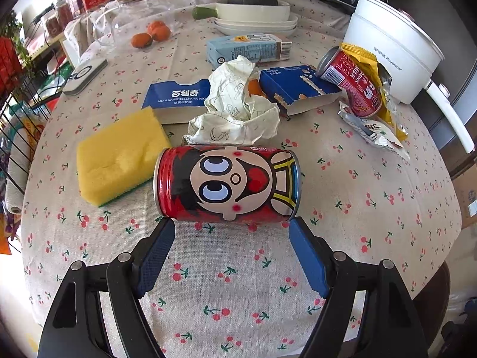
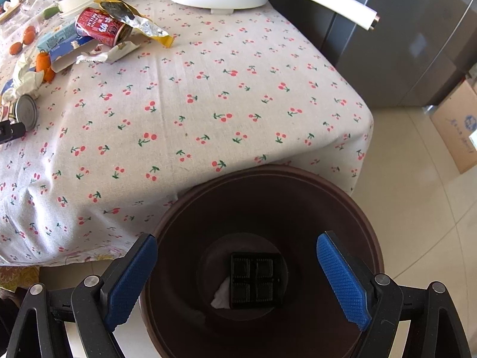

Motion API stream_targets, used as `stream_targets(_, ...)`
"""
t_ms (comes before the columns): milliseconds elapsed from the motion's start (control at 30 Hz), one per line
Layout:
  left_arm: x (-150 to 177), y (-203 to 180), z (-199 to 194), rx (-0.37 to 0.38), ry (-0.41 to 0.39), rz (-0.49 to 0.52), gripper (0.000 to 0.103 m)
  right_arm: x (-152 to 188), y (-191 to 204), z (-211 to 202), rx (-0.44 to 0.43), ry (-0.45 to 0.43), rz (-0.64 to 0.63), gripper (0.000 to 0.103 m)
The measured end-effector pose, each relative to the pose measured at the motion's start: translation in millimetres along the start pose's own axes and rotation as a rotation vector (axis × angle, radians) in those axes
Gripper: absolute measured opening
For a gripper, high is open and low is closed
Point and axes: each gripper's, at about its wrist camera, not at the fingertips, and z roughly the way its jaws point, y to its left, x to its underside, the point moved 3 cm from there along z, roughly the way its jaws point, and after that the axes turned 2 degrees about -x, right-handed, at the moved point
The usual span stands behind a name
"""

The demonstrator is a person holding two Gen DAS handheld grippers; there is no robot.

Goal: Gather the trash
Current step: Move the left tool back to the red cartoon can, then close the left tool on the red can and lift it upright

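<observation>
Above the brown bin [image 2: 268, 197], the right gripper [image 2: 238, 280] fingers spread wide, holding nothing.

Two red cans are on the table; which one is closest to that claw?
The cartoon-face can, lying just beyond the left gripper. The other red can lies farther off beside the white pot.

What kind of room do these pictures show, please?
Most likely a home kitchen or dining corner: a table under a cherry-print tablecloth, a white electric cooking pot, stacked white dishes, and a brown bin beside the table.
</observation>
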Motion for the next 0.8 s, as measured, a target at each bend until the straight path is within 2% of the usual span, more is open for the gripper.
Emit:
stream_targets(167, -2.0, -1.3, 7.0, 0.017, 0.013, -0.003, 0.081, 1.9, -4.2, 2.7, 0.001, 0.009, 0.012, 0.090)
stream_targets(233, -3.3, -1.1, 7.4, 0.023, 0.008, 0.002, 0.076, 2.3, -5.4, 3.4, 0.002, 0.011, 0.014, 0.090)
stream_targets(267, -4.4, -1.0, 7.3, 0.038, 0.008, 0.006, 0.065, 2.4, -5.7, 3.5, 0.003, 0.012, 0.014, 0.090)
stream_targets(300, -4.6, -1.9, 7.6, 0.058, 0.016, 0.013, 0.048, 2.5, -5.7, 3.6, 0.004, 0.012, 0.013, 0.090)
stream_targets(367, -3.4, -4.5, 9.0, 0.090, 0.046, 0.034, 0.032, 1.7, -6.0, 3.7, 0.005, 0.012, 0.010, 0.090)
stream_targets(467, -1.0, -6.2, 5.9, 0.114, 0.061, 0.071, 0.019, 1.0, -5.0, 3.5, 0.007, 0.011, 0.009, 0.090)
stream_targets(500, -0.7, -5.1, 3.8, 0.126, 0.067, 0.073, 0.018, 0.4, -4.4, 3.5, 0.007, 0.011, 0.011, 0.090)
stream_targets(633, -5.4, 6.1, -10.9, 0.211, 0.080, 0.052, 0.020, -3.3, -0.7, 2.8, -0.001, 0.002, 0.024, 0.090)
stream_targets(667, -7.1, 9.1, -14.3, 0.222, 0.088, 0.054, 0.024, -4.2, 0.8, 2.6, -0.007, 0.002, 0.027, 0.090)
stream_targets(733, -13.4, 16.1, -21.2, 0.233, 0.083, 0.058, 0.044, -6.3, 4.3, 2.4, -0.017, 0.000, 0.029, 0.090)
stream_targets(767, -17.3, 20.1, -24.0, 0.237, 0.078, 0.060, 0.061, -7.2, 6.4, 2.1, -0.020, -0.001, 0.028, 0.090)
stream_targets(800, -21.3, 24.1, -26.9, 0.239, 0.068, 0.059, 0.069, -8.3, 8.6, 1.5, -0.023, -0.004, 0.024, 0.090)
